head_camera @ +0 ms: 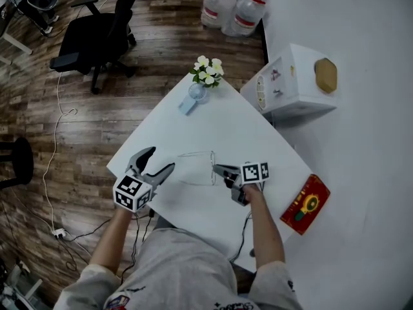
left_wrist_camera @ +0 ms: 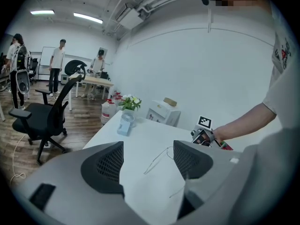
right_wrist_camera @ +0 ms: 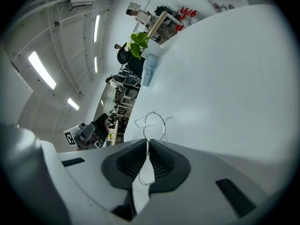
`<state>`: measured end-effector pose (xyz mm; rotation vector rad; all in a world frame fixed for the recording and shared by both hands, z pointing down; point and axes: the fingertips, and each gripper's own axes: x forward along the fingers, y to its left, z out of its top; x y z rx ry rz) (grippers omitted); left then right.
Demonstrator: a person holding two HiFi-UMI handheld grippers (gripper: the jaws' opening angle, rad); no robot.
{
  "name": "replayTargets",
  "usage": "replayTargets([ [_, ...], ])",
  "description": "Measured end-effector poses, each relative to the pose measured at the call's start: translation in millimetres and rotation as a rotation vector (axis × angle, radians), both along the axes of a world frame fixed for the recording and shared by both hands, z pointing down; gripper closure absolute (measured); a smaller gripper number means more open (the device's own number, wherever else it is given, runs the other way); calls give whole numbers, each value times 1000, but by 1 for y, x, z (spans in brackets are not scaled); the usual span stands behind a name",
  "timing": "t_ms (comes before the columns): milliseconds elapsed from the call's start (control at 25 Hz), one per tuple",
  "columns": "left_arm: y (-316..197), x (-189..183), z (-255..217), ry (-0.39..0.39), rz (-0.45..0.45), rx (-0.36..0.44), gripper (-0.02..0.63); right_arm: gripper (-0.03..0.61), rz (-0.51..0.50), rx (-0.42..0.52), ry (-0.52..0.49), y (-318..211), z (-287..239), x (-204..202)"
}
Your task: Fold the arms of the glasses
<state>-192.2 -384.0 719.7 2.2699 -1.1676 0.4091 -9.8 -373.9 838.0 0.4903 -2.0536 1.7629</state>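
Now the right gripper [head_camera: 219, 170] pinches its fingers on the wire glasses [head_camera: 195, 168], which lie mid-way across the white tabletop [head_camera: 219, 124]. The left gripper [head_camera: 159, 161], at their 9 o'clock, holds its fingers wide and empty. A wooden floor [head_camera: 97, 128] lies around, with an office chair [head_camera: 97, 37] at 11 o'clock.

White table [head_camera: 193, 131] — glasses [head_camera: 197, 168], fan [head_camera: 192, 97], flowers [head_camera: 208, 72]
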Motion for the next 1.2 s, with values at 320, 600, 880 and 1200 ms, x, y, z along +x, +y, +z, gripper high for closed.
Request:
replayTargets([
  [320, -2, 9, 0, 9, 33, 1, 284, 563, 28, 63, 16, -1, -14, -3],
  [600, 3, 25, -9, 12, 71, 10, 284, 568, 137, 78, -28, -2, -36, 11],
  [880, 16, 47, -21, 11, 120, 24, 284, 569, 295, 104, -99, 6, -63, 46],
  [1200, 41, 79, -41, 6, 159, 46, 284, 569, 418, 184, -178, 23, -110, 91],
])
